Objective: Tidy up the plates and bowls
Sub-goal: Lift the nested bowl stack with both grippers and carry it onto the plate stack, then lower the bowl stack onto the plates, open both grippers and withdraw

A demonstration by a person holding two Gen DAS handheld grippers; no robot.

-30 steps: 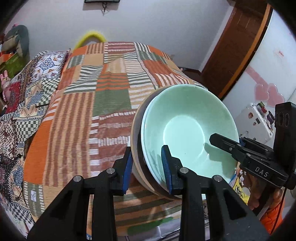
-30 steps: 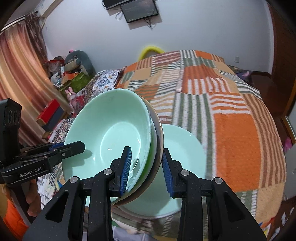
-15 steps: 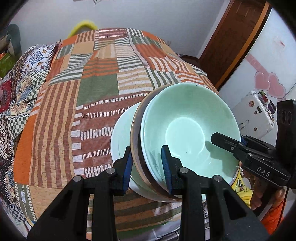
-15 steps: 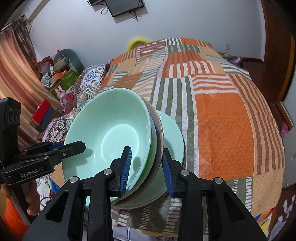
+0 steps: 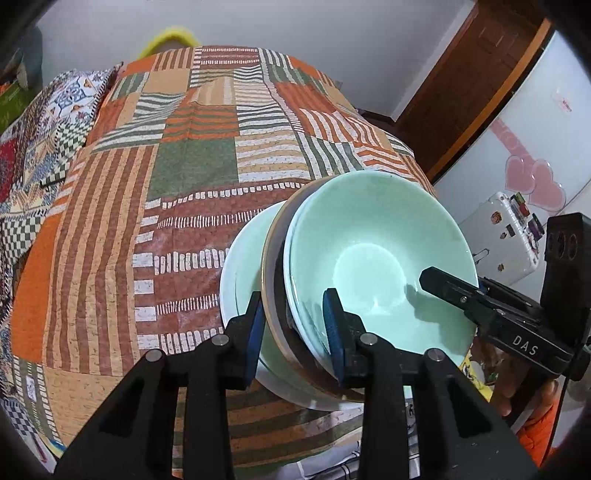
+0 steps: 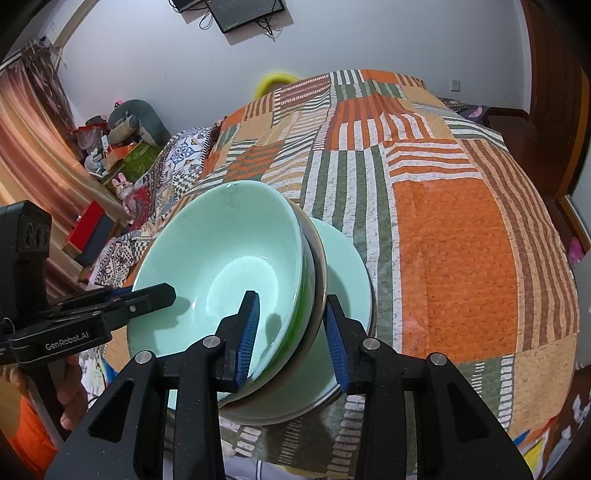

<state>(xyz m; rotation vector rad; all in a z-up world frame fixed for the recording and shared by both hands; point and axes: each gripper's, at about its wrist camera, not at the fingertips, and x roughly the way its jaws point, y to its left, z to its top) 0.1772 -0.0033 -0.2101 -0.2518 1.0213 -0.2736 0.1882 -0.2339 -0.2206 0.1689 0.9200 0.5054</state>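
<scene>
A stack of dishes is held between both tools above the near edge of the bed [image 5: 110, 229], which is covered by a patchwork quilt [image 6: 461, 258]. The left wrist view shows a white refrigerator [image 5: 546, 122] with pink heart stickers and a brown door at the right, neither seen in the right wrist view; that view instead shows a wall-mounted screen [image 6: 245, 13], curtains and a heap of toys by the bed's far left side. The left tool [image 5: 293, 326] is clenched on the rims of the mint bowl [image 5: 373, 258] and the brown-rimmed plate [image 5: 271, 266] beneath it, one finger inside the bowl and one behind the plate. The right tool [image 6: 291, 332] grips the opposite rims likewise. The stack is tilted, its lower edge at or just over a pale green plate [image 6: 347, 266] lying on the quilt near the bed's front edge; contact cannot be confirmed.
</scene>
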